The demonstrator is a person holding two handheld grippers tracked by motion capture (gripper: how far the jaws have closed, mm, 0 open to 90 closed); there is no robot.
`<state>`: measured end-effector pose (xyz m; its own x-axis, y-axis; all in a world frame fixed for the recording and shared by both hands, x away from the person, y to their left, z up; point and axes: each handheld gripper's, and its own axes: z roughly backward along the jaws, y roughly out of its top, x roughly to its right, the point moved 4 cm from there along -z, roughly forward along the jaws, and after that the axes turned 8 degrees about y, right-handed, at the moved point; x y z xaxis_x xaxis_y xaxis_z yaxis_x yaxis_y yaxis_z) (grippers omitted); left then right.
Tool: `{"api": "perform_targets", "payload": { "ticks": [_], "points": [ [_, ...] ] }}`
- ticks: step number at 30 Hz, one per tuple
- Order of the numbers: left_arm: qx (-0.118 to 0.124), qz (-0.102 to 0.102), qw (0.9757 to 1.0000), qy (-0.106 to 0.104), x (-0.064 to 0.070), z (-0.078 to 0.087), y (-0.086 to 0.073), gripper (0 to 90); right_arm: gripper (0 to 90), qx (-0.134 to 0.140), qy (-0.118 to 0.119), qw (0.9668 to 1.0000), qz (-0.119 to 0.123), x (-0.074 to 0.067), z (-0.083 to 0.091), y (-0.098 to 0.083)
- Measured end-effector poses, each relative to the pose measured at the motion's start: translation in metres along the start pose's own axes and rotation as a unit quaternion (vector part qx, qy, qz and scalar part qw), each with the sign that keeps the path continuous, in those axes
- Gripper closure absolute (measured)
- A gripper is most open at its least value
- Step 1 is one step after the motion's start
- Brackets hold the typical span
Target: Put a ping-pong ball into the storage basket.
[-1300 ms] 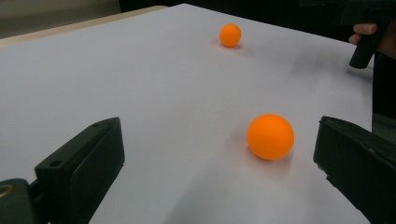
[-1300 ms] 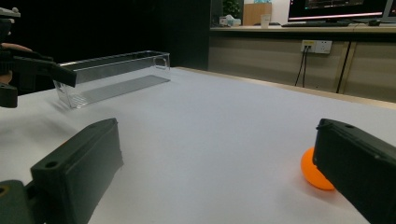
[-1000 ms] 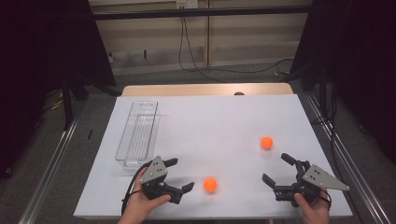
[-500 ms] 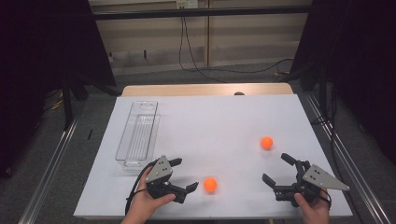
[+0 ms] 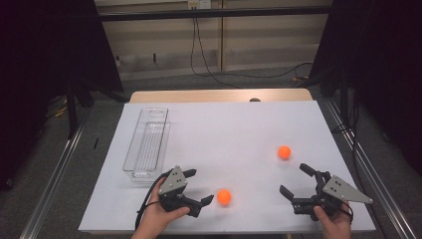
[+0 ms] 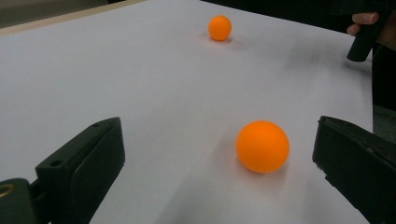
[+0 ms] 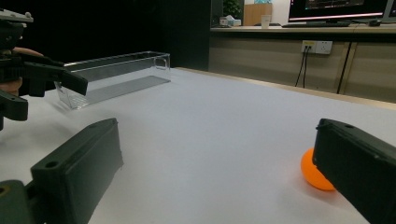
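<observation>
High view: left gripper [image 5: 198,186] lined up on the near orange ball [image 5: 224,197]
Its jaws stood wide apart with the ball lying on the white table [image 5: 229,129] just ahead of them, untouched; a second orange ball [image 5: 284,152] sat farther off, beyond the ball, near the right gripper [image 5: 296,180], also spread open. Judged as the approach step: next, slide forward to straddle the ball, then close gently so it would not roll away

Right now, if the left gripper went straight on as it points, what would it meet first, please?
Most likely the near ball: it sits between the left gripper's open jaws, just ahead and toward one jaw.
</observation>
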<state>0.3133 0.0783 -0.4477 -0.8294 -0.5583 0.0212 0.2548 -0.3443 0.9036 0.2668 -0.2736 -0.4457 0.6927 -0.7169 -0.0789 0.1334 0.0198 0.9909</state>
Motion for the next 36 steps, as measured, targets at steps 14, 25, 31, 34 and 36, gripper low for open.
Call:
{"api": "perform_targets", "payload": {
  "ticks": [14,25,31,34,36],
  "points": [
    [-0.012,-0.011,0.9999,-0.006,0.004,-0.006,0.001,2.5,0.7,0.001,0.000,1.0000,0.001,0.000,0.001,0.000],
    [-0.020,-0.014,0.9996,-0.014,0.009,-0.011,0.001,2.5,0.7,0.000,0.001,1.0000,0.000,0.000,0.001,0.000],
    [-0.022,-0.009,0.9996,-0.014,0.010,-0.013,0.001,2.5,0.7,0.001,0.001,1.0000,0.000,0.000,0.001,0.000],
    [-0.025,-0.013,0.9995,-0.015,0.010,-0.013,0.001,2.5,0.7,0.000,0.002,1.0000,0.001,0.000,0.001,0.000],
    [-0.026,-0.014,0.9994,-0.016,0.011,-0.014,0.000,2.5,0.7,0.001,0.001,1.0000,0.000,0.000,0.001,0.000]
  ]
}}
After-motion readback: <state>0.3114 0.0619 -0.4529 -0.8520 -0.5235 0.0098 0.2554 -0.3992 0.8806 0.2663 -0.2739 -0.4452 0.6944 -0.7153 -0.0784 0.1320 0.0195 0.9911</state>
